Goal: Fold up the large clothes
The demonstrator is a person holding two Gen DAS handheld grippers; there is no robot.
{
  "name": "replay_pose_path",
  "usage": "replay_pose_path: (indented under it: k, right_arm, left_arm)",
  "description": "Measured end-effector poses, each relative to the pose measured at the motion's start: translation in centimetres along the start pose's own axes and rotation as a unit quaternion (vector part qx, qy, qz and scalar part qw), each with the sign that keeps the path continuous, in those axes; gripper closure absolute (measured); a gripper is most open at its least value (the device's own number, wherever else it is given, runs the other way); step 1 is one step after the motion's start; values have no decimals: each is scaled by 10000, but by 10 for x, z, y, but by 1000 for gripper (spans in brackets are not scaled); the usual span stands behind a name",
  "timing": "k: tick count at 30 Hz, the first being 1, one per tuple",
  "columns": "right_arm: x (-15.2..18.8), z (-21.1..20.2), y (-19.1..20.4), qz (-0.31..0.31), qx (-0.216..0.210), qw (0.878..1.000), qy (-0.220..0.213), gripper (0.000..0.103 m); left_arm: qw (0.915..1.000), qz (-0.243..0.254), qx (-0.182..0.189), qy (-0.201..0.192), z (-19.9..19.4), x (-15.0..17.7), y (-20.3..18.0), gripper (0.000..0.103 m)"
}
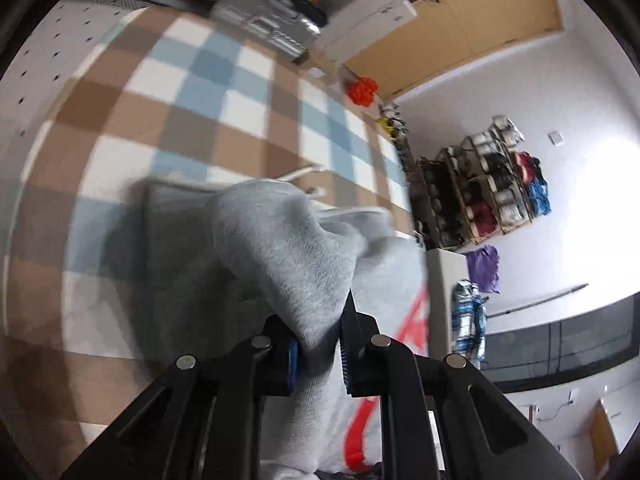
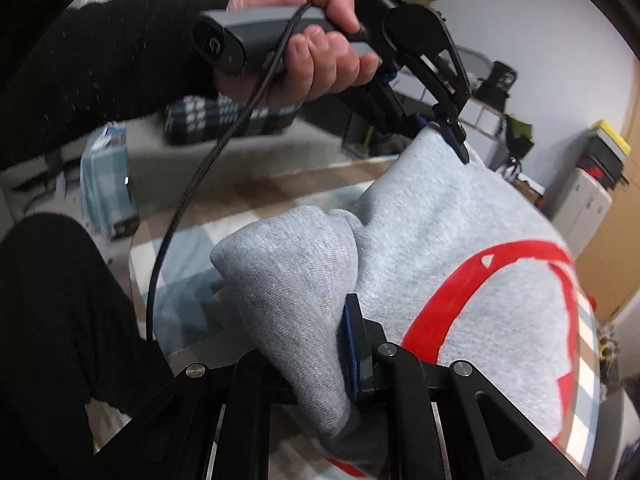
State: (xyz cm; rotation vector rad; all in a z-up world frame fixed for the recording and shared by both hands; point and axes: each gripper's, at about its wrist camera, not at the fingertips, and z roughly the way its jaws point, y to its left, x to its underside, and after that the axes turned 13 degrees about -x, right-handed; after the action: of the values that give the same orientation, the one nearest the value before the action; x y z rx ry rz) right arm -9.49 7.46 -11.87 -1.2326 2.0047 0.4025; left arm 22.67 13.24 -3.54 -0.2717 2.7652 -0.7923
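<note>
Sweatshirt (image 2: 460, 240), grey with a red print (image 2: 500, 276), is lifted off the checked cloth (image 1: 200, 92) that covers the bench, bunched and draped between my two tools.

Left tool (image 1: 318, 354): narrow, clamped on a pinch of the grey fabric, which rises in a peak right in front of it. From the right wrist view I also see this left tool (image 2: 450, 130) above the sweatshirt, biting the top of a fabric ridge, with the person's hand (image 2: 308, 48) wrapped around its handle and a black cable (image 2: 208, 168) hanging off it.

Right tool (image 2: 348, 352): also narrow, holding a thick wad of the same garment; the fabric flares out past it in a rounded fold.

Why held like this, my read: two grips on separate spots of one edge let me carry that edge over the body of the sweatshirt, so the red print ends up inside or under the fold. Both grips are tight on bunched cloth rather than a flat hem, probably because the thick fleece slips otherwise.

Rest of the sweatshirt lies on the checked cloth below and beyond the left tool; drawcords (image 1: 308, 172) poke out at its far end. Shelving (image 1: 480, 188) with stuffed cubbies stands well apart from the sweatshirt against the wall.

Fold looks mid-way, edge airborne, not yet laid down.
</note>
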Motion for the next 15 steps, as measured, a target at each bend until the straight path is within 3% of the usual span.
replay_pose_path:
  k: [4,6,8,10,12,15]
  right_arm:
    - [0,26,10,-79,177,9983,550,82]
    - [-1,32,13,-94,231,9974,674,79]
    - [-3,35,13,16,184,9967,786,64]
    - [-5,37,13,197,-296,9947,968,6]
    - [-8,27,20,269,-996,9898,987,0]
    - [-21,-10,13,627,-1433,9865,481,0]
  left_arm:
    - [9996,-224,-98,159,20,-1,25,92]
    - [9991,-363,56,207,32,-5,32,92]
    - [9992,-299,94,229,39,-8,29,92]
    - [9992,-267,133,258,46,-9,29,92]
    - [9991,-261,178,299,51,-12,27,92]
    - [9985,-283,317,353,50,-14,36,92]
